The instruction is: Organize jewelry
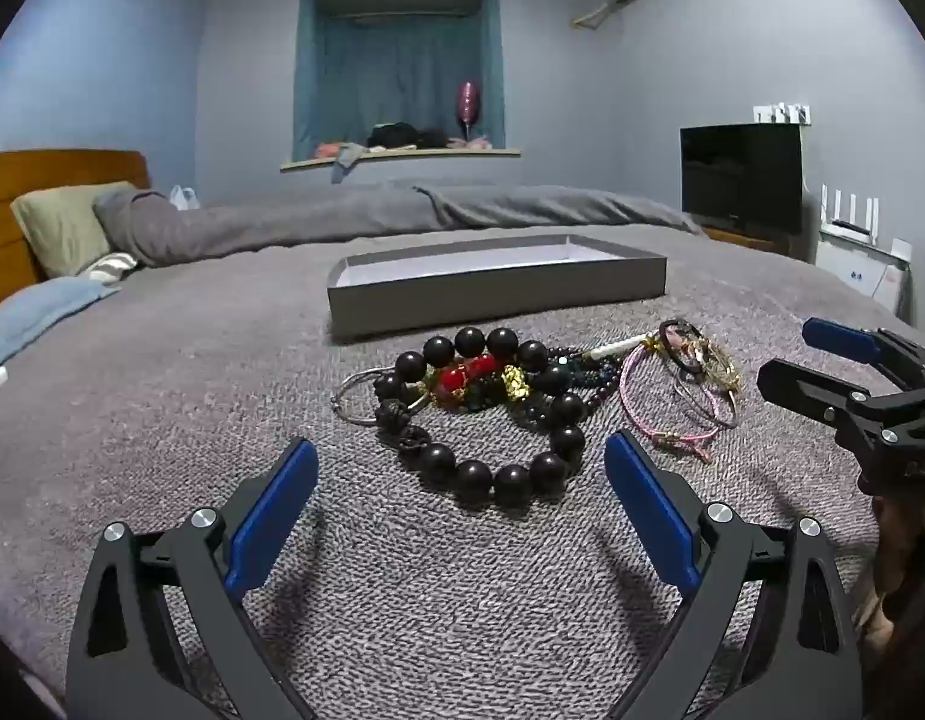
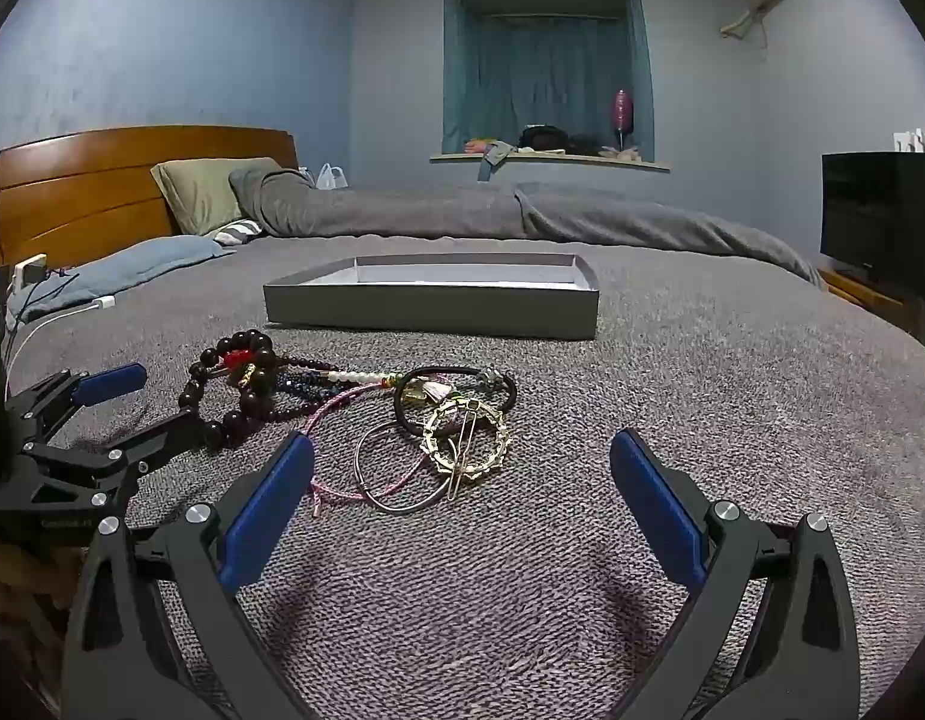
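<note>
A pile of jewelry lies on the grey bedspread. A large black bead bracelet (image 1: pixel 510 420) lies just in front of my left gripper (image 1: pixel 459 456), which is open and empty. Red and gold beads (image 1: pixel 474 375) and a silver ring (image 1: pixel 357 402) lie among it. In the right wrist view a gold ring hair clip (image 2: pixel 465 441), a black hair tie (image 2: pixel 456 390) and a pink cord (image 2: pixel 342 489) lie just ahead of my right gripper (image 2: pixel 462 450), open and empty. A shallow grey box (image 1: pixel 498 291) stands behind the pile, also in the right wrist view (image 2: pixel 432 306).
Rolled grey duvet (image 1: pixel 402 213) and pillows (image 1: pixel 66 225) lie at the far side of the bed. A wooden headboard (image 2: pixel 102 186) is at left, a TV (image 1: pixel 741 177) at right. A charger and cables (image 2: pixel 36 276) lie at the left edge.
</note>
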The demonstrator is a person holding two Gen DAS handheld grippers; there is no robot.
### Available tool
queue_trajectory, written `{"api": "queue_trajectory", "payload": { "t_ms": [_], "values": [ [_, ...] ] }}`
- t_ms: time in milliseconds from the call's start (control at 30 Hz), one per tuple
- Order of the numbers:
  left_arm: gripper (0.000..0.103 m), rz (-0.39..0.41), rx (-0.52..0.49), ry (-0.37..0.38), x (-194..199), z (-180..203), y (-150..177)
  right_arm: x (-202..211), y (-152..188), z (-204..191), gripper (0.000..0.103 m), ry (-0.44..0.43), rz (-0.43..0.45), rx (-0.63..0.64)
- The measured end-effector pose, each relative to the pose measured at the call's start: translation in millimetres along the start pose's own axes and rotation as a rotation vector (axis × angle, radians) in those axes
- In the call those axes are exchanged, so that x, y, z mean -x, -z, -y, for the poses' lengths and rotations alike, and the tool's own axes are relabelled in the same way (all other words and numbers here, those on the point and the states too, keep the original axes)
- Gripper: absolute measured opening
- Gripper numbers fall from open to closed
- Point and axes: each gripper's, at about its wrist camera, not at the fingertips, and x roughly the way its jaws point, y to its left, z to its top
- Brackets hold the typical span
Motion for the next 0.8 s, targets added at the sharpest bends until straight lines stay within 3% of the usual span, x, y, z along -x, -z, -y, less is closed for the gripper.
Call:
{"api": "queue_trajectory", "payload": {
  "t_ms": [33,800],
  "values": [
    [0.096,0.018,0.022,0.035,1.8,-2.6,0.2,0.2,0.0,0.2,0.098,0.001,0.004,-0.003],
    [0.097,0.022,0.012,0.022,5.6,-8.3,-2.1,-0.5,-0.1,0.0,0.098,0.002,0.001,0.001]
  ]
}}
